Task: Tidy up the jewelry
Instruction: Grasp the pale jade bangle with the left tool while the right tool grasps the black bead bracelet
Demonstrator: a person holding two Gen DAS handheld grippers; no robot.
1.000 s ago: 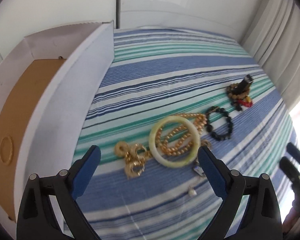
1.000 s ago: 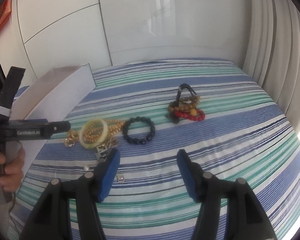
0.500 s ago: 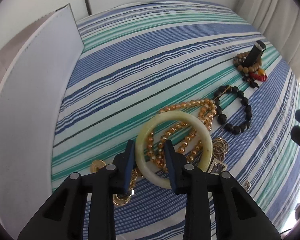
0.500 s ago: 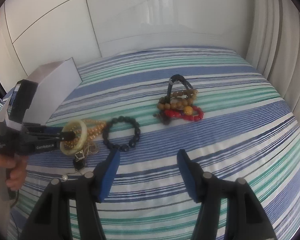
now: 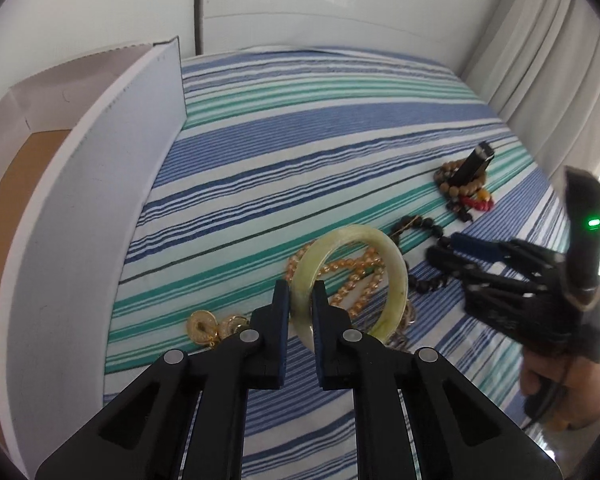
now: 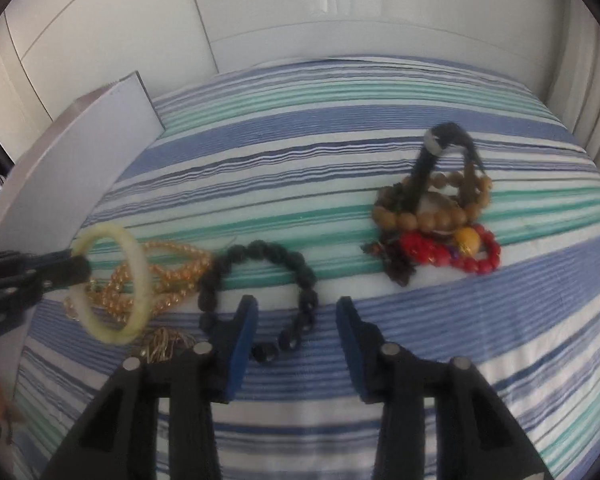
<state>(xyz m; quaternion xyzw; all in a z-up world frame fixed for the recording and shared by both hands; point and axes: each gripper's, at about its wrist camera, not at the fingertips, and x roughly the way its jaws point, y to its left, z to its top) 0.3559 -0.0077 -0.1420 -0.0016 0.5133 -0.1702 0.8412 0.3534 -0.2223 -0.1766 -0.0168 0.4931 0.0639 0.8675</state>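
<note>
The left hand-held gripper (image 5: 300, 300) is clamped on the rim of the pale green bangle (image 5: 350, 284), tilted up off the gold bead necklace (image 5: 352, 280) on the striped bed (image 5: 300, 152). The bangle looks rigid, smooth and breakable, so a rim pinch suits it. Right of the bangle, the right hand-held gripper (image 6: 296, 320) has just been narrowing, jaws apart, astride the limp black bead bracelet (image 6: 260, 280).

1. No words, brand names or numbers can be read in either view.
2. The white box (image 5: 100, 184) carries no legible print on its wall or flap; its brown inner face shows only an embossed ring, without letters.
3. The only sign is a small green light (image 5: 593, 223) glowing on the black upright part of the right claw's handle; nothing is written beside it.
</note>
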